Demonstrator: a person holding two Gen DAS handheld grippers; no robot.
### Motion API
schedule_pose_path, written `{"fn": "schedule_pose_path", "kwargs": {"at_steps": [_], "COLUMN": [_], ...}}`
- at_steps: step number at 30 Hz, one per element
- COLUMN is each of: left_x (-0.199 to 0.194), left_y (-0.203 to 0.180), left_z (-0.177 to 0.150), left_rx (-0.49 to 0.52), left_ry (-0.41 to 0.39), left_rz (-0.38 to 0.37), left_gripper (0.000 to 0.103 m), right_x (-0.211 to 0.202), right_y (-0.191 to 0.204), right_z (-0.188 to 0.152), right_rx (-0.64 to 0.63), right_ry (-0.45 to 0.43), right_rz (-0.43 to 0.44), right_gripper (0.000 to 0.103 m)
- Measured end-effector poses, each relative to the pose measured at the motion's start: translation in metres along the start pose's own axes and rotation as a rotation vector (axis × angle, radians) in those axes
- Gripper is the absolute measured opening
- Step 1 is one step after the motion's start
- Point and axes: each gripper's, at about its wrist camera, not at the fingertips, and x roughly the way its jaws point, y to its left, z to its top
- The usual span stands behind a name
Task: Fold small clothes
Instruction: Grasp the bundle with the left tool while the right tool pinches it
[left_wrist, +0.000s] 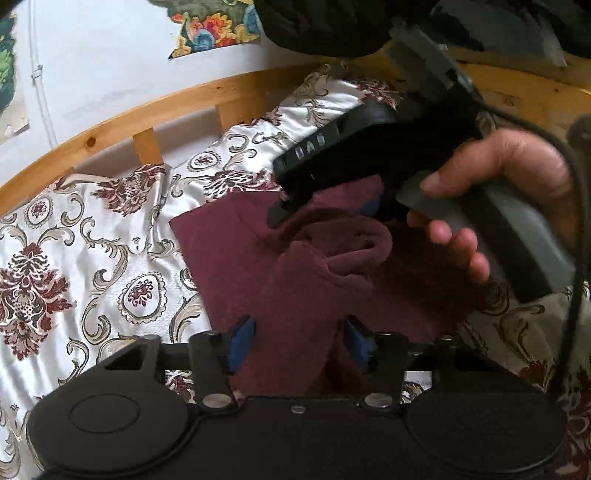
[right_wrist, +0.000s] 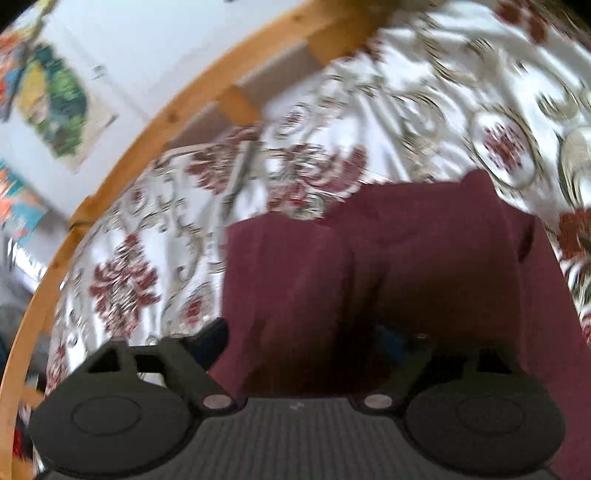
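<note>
The left gripper (left_wrist: 299, 343) has its blue-padded fingers (left_wrist: 242, 341) set on either side of a strip of the maroon garment (left_wrist: 295, 288), with cloth between them, though whether they pinch it tight cannot be told from this view. The right gripper (left_wrist: 280, 214), held in the person's right hand (left_wrist: 491, 199), comes in from the far right with its dark fingertips pressed into a raised bunch of the same cloth; in its own blurred view the garment hides the fingers, so how wide it stands cannot be told either. The garment lies in the middle of the bed, on a bedspread (left_wrist: 92, 258), its far left corner flat and square, its near part rumpled into a soft roll. This looks like the middle of a fold: a lifted edge being carried over. The next move likely calls for both grippers to travel together and lay the edge down even. The cloth looks thick, fleecy and limp; the bedspread is glossy satin with scrolled floral print, likely slippery beneath. A curved wooden bed frame (left_wrist: 110, 129) runs beyond it.
</note>
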Motion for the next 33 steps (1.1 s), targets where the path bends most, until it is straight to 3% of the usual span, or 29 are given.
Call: {"fn": "schedule_pose_path", "kwargs": {"at_steps": [2,5,7,11,16,24,33], "left_x": [-0.001,-0.002,-0.004,-0.007,-0.004,0.007,0.015], "left_y": [0.002,0.006,0.004,-0.012,-0.042,-0.070,-0.073], "left_z": [0.000,0.001,0.002,0.009,0.019,0.028,0.026], "left_rx": [-0.012,-0.031,-0.031,-0.004,0.076,0.106,0.106], "left_ry": [-0.009,-0.020,-0.034,-0.069,-0.098,-0.098,-0.056], "left_rz": [-0.003,-0.014,-0.025,-0.053,-0.093,-0.162,-0.186], "left_gripper": [0.037,0.025,0.023,0.022,0.022,0.022,0.027], "right_x": [-0.001,-0.009,-0.017,-0.043,-0.071,-0.098,-0.094], "right_y": [-0.003,0.000,0.007,0.021,0.017,-0.020,-0.054], "right_z": [-0.002,-0.003,-0.002,0.002,0.014,0.016,0.004], "right_rx": [0.012,-0.046,-0.101,-0.218,-0.266,-0.237,-0.184], "right_ry": [-0.024,-0.075,-0.104,-0.183,-0.216,-0.227,-0.193], "right_rz": [-0.006,-0.009,0.000,-0.001,-0.045,-0.115,-0.160], "right_gripper": [0.046,0.021,0.014,0.013,0.013,0.013,0.013]}}
